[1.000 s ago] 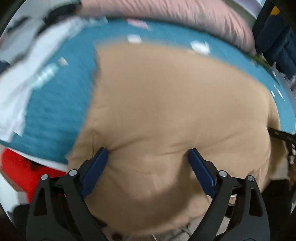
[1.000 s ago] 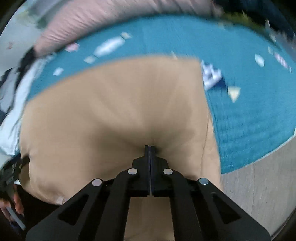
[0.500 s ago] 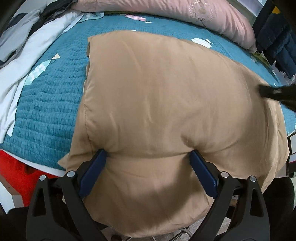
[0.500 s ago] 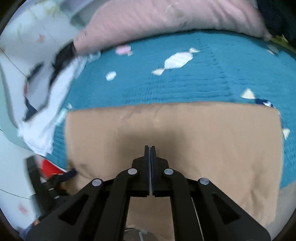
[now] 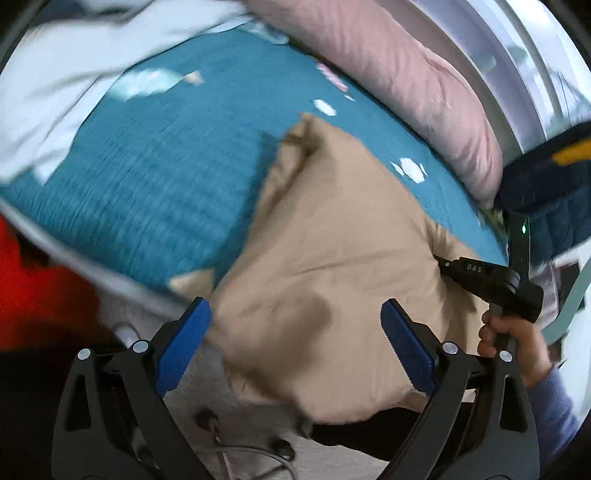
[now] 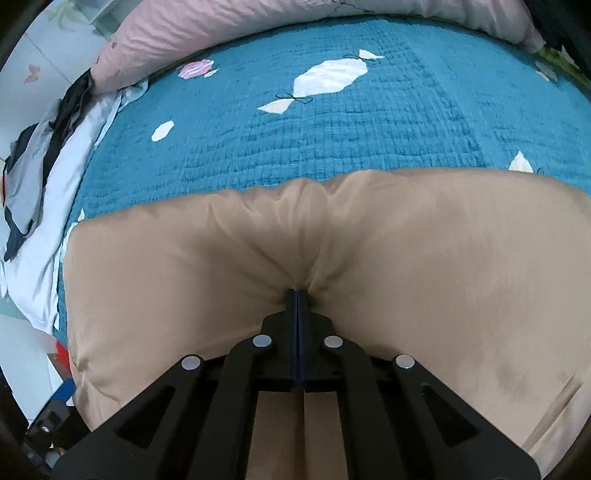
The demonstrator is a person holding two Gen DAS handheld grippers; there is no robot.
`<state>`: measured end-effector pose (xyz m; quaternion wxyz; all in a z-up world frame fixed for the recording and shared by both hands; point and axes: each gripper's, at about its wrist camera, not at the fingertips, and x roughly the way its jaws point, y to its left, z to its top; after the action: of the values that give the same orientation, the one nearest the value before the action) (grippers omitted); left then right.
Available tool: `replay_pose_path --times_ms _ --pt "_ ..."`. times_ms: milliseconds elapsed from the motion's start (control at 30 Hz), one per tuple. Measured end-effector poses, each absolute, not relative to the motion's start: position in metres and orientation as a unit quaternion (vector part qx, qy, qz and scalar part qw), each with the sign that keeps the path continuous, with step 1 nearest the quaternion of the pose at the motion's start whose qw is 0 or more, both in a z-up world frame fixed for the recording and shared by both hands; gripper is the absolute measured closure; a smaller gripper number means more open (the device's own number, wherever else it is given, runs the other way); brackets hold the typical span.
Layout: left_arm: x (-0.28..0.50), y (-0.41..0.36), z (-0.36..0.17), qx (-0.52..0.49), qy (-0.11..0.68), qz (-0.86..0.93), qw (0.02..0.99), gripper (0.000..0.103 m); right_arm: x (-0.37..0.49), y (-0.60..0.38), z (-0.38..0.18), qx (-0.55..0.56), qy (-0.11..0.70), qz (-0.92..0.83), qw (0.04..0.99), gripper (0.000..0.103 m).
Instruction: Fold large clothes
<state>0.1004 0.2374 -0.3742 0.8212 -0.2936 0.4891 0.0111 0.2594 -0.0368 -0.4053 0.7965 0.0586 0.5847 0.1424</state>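
A large tan garment [image 5: 332,258] lies on the teal quilted bed [image 5: 166,177], its near part hanging over the bed's edge. My left gripper [image 5: 295,343] is open, its blue pads [image 5: 184,343] spread wide over the garment's near edge, gripping nothing. My right gripper [image 6: 297,295] is shut on a pinched fold of the tan garment [image 6: 406,258], with creases radiating from the jaws. The right gripper also shows in the left wrist view [image 5: 443,264] at the garment's right edge, held by a hand.
A pink duvet [image 6: 221,26] lies along the far side of the teal bed [image 6: 332,129]. White and dark clothes [image 6: 55,147] are piled at the left. A red object [image 5: 33,295] sits below the bed's near edge. Dark blue fabric [image 5: 546,177] is at the right.
The left gripper has swung away to the left and now sees the garment at an angle. The right gripper, still shut on the fabric, has carried a fold over the garment.
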Motion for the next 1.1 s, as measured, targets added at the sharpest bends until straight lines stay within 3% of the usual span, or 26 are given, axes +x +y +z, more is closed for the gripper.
replay_pose_path --times_ms 167,300,600,667,767,833,933,1000,1033,1067,1100 --pt "0.103 0.233 -0.400 -0.271 0.524 0.027 0.807 0.009 0.227 -0.047 -0.371 0.088 0.536 0.167 0.823 0.097" --pt "0.101 0.238 -0.427 -0.324 0.542 0.022 0.775 0.009 0.181 -0.055 -0.355 0.109 0.520 0.180 0.828 0.097" --pt "0.104 0.239 -0.448 -0.383 0.552 0.001 0.740 0.011 0.142 -0.053 -0.402 0.141 0.572 0.170 0.790 0.097" --pt "0.103 0.237 -0.446 -0.392 0.553 -0.025 0.734 0.028 0.145 -0.052 -0.403 0.143 0.574 0.172 0.788 0.097" --pt "0.103 0.236 -0.444 -0.379 0.556 -0.038 0.739 0.034 0.146 -0.053 -0.403 0.138 0.575 0.177 0.787 0.098" --pt "0.103 0.234 -0.446 -0.373 0.563 -0.041 0.736 0.034 0.145 -0.055 -0.404 0.140 0.574 0.180 0.786 0.098" --pt "0.101 0.237 -0.456 -0.384 0.569 -0.019 0.727 0.018 0.141 -0.057 -0.402 0.145 0.573 0.180 0.786 0.098" --pt "0.100 0.235 -0.459 -0.400 0.568 -0.025 0.719 0.019 0.134 -0.056 -0.396 0.138 0.571 0.178 0.790 0.097" --pt "0.102 0.234 -0.457 -0.391 0.564 -0.030 0.726 0.031 0.131 -0.055 -0.393 0.132 0.567 0.175 0.794 0.097" --pt "0.103 0.230 -0.452 -0.375 0.562 -0.039 0.736 0.049 0.126 -0.054 -0.390 0.129 0.565 0.172 0.797 0.097" --pt "0.106 0.224 -0.444 -0.356 0.560 -0.050 0.746 0.056 0.123 -0.054 -0.391 0.133 0.566 0.174 0.795 0.097"
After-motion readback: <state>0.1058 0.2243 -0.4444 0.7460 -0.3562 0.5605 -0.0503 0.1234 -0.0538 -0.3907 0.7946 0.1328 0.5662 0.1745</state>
